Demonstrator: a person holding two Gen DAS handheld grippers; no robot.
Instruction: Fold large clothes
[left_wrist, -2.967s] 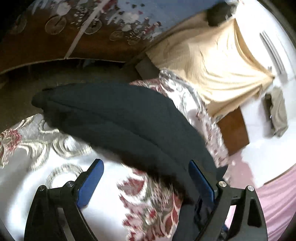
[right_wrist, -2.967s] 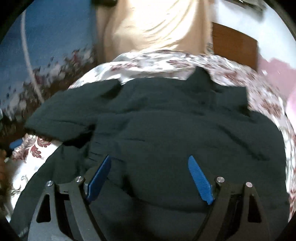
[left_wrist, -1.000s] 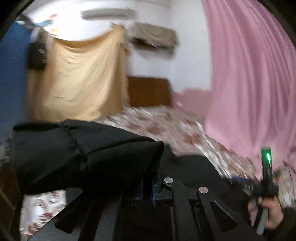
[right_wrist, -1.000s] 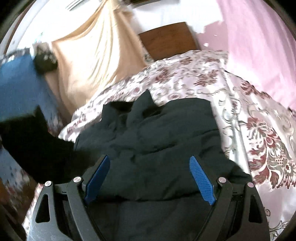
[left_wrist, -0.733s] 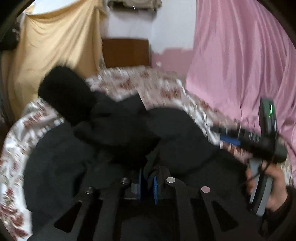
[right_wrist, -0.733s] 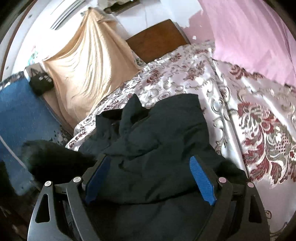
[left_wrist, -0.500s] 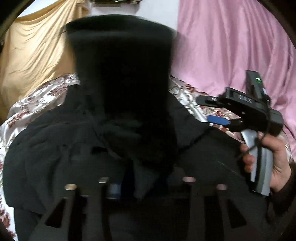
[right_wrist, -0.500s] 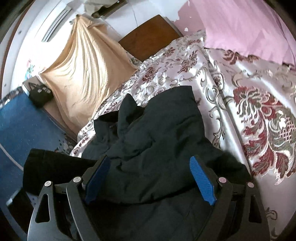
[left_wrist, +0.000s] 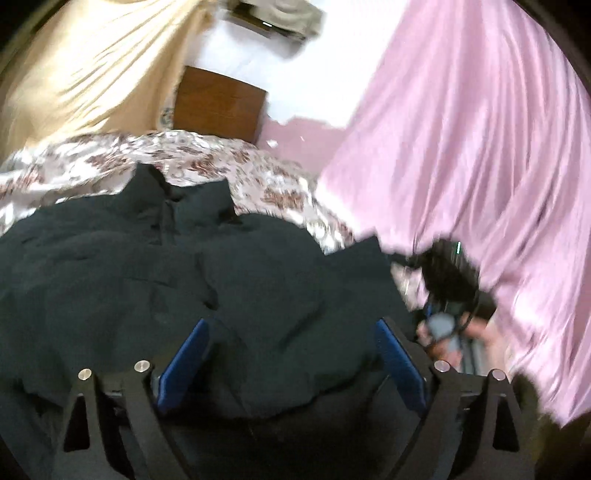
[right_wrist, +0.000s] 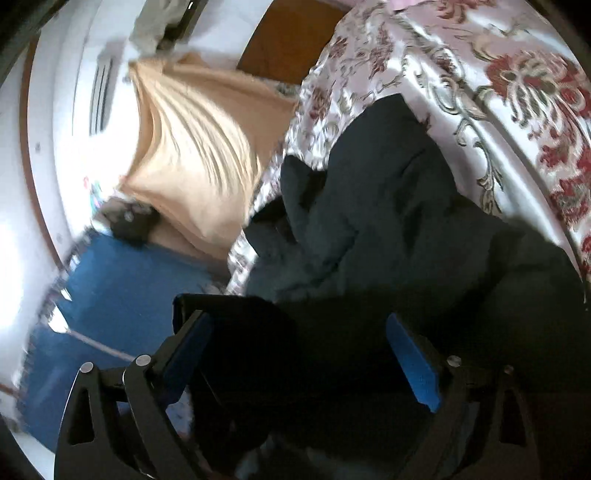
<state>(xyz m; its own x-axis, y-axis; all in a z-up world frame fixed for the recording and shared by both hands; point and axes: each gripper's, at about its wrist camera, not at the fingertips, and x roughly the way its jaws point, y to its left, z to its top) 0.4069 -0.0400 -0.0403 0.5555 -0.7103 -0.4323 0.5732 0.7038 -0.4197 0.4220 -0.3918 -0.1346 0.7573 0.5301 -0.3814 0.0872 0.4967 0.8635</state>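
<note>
On the glossy floral bedspread (left_wrist: 207, 162), a rumpled dark jacket (left_wrist: 184, 280).

Your jacket (left_wrist: 155, 266) lies on the bedspread (left_wrist: 207, 162). The headboard (left_wrist: 218, 107) stands behind it. The curtain (left_wrist: 480, 147) hangs to its right.

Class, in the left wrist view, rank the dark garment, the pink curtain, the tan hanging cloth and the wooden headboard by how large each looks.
1. dark garment, though nearness inflates it
2. pink curtain, close behind
3. tan hanging cloth
4. wooden headboard
</note>
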